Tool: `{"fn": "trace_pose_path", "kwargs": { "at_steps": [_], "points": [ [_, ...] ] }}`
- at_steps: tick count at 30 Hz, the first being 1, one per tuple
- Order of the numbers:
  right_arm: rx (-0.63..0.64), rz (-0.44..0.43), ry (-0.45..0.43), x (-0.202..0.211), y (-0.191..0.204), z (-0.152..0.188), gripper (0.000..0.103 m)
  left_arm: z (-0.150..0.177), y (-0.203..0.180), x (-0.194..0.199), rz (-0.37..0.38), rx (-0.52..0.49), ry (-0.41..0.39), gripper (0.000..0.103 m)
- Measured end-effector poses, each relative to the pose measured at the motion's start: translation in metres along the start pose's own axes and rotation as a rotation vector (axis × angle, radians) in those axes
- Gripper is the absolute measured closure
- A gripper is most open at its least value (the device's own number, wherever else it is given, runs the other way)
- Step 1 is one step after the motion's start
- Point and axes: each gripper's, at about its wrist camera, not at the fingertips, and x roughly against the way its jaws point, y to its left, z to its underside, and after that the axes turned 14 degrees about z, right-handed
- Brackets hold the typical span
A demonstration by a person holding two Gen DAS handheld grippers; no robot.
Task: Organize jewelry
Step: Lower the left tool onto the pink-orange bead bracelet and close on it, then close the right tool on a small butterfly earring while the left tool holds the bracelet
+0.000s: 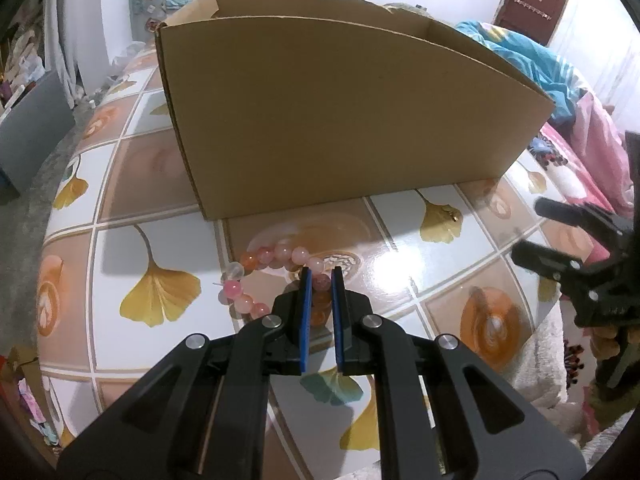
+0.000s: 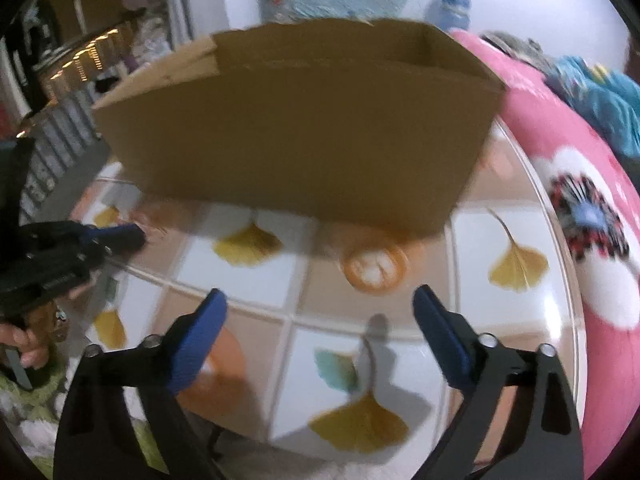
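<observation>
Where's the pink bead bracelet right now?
In the left wrist view, the pink and orange bead bracelet lies on the ginkgo-leaf patterned table, just in front of the brown cardboard box, with the left hand-held gripper closing around its right side.

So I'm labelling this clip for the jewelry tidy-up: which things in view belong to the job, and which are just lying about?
Part of the job:
- beaded bracelet, on the table
- cardboard box, open-topped, behind it
- left gripper, closing around the beads
- right gripper, open, holding nothing

Just lying about:
- pink blanket
- blue cloth
- tiled table, only the work surface
</observation>
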Motion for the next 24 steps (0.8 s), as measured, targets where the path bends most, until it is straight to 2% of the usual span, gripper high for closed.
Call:
{"fn": "trace_pose_path", "kwargs": {
  "at_steps": [5,6,9,14,16,17,19,21,24],
  "points": [
    [0.056,-0.051,-0.007,-0.009,0.017,-0.015,0.046,0.001,0.005,0.003,0.038,0.022,-0.010,0.094],
    [0.070,-0.059,0.004,-0.014,0.020,-0.018,0.056,0.001,0.005,0.003,0.039,0.021,-0.012,0.094],
    [0.086,-0.073,0.025,-0.023,0.026,-0.025,0.067,0.003,0.007,0.006,0.047,0.022,-0.018,0.094],
    [0.138,-0.069,0.017,-0.032,0.040,-0.028,0.070,0.002,0.011,0.007,0.066,0.043,-0.019,0.094],
    [0.160,-0.063,0.021,-0.035,0.043,-0.026,0.078,0.001,0.012,0.007,0.073,0.049,-0.018,0.094],
    [0.168,-0.063,0.018,-0.037,0.045,-0.027,0.079,0.001,0.013,0.007,0.075,0.052,-0.018,0.094],
    [0.169,-0.080,0.026,-0.038,0.047,-0.027,0.090,0.001,0.012,0.008,0.074,0.050,-0.018,0.094],
    [0.158,-0.091,0.037,-0.039,0.047,-0.028,0.095,0.000,0.012,0.007,0.072,0.050,-0.017,0.094],
    [0.136,-0.102,0.050,-0.040,0.047,-0.027,0.096,0.000,0.012,0.008,0.070,0.051,-0.017,0.094]
  ]
}}
